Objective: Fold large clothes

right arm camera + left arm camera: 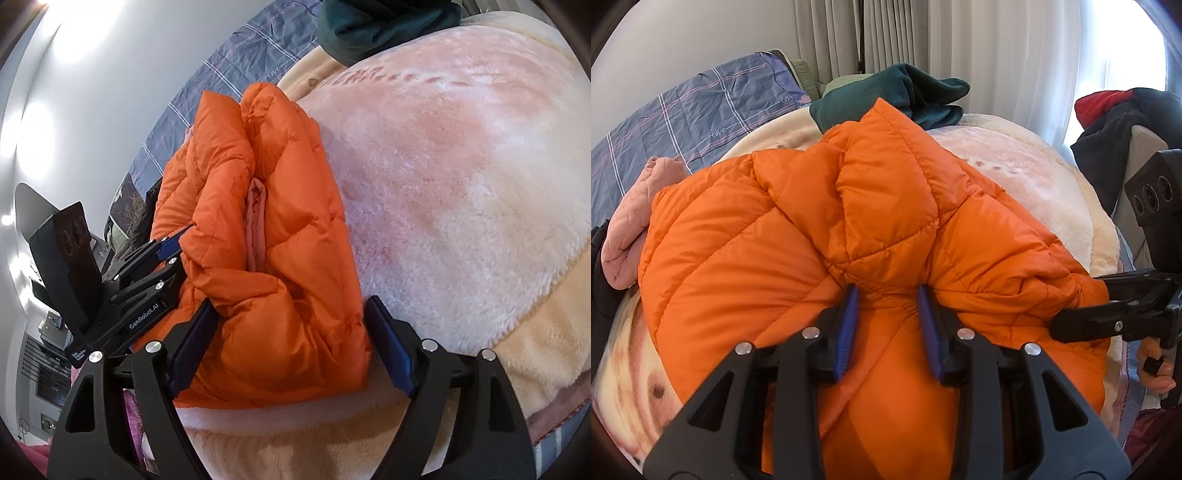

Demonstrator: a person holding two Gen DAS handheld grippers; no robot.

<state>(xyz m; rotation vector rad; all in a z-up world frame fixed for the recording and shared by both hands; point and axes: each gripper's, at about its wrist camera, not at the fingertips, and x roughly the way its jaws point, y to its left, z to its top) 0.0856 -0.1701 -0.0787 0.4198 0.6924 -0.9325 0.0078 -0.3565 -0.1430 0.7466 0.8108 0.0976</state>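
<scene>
Underneath everything I see a fluffy cream and pink blanket (461, 192) spread over the bed, so the fold has a soft, roomy base. My left gripper (888, 291) pinches a ridge of the puffy orange quilted jacket (820, 221), I judge to pin the fold. My right gripper (291, 314) stands wide, its pads apart from the jacket's near corner between them. Farther back lies a dark green fleece garment (905, 92).

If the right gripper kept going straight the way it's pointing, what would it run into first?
Most likely the orange jacket. The right gripper stands open with the jacket's near end bunched between its fingers, so it would push into that padding before reaching the blanket.
</scene>
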